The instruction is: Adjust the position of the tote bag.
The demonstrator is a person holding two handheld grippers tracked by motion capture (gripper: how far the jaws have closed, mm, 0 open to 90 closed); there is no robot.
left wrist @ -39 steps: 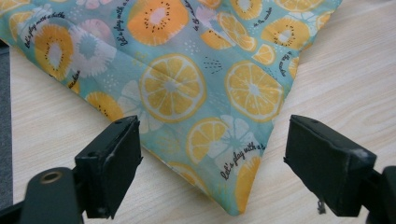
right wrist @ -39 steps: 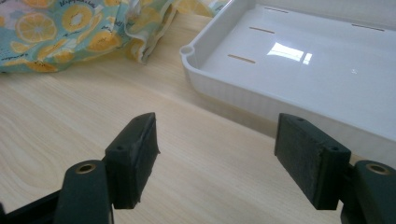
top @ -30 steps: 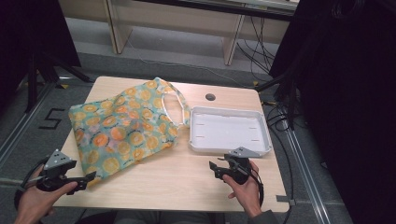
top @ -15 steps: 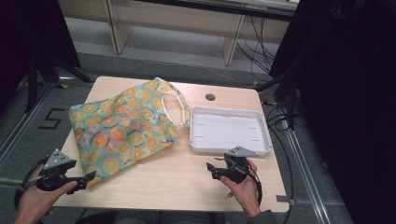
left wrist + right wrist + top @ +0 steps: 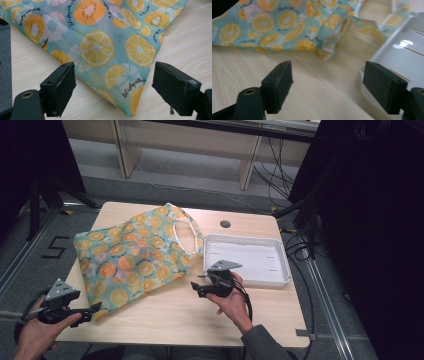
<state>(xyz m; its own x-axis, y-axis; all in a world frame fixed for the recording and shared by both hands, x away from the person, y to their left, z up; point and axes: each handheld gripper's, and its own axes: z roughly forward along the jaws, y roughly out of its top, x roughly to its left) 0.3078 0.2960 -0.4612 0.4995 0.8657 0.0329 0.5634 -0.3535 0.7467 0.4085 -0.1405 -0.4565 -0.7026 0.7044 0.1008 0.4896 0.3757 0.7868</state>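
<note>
At the near left edge of the table (image 5: 165,320), the left gripper (image 5: 92,309) hovers with its jaws apart, and the near corner of the fruit-print cloth bag (image 5: 132,265) lies on the wood between them, not yet pinched. The bag is spread flat across the left half of the table, its white-edged handle loop (image 5: 186,236) at the far right end beside the white tray (image 5: 280,270). Further right, the right gripper (image 5: 196,289) sits near the middle of the table in front of the tray's near left corner, jaws wide apart with nothing between them, having just finished opening; it points toward the bag's right edge, which lies a little beyond its tips. This looks like the approach step before a two-handed grasp. The next move likely calls for the right gripper to reach the bag's edge and both pairs of jaws to close on fabric.
</note>
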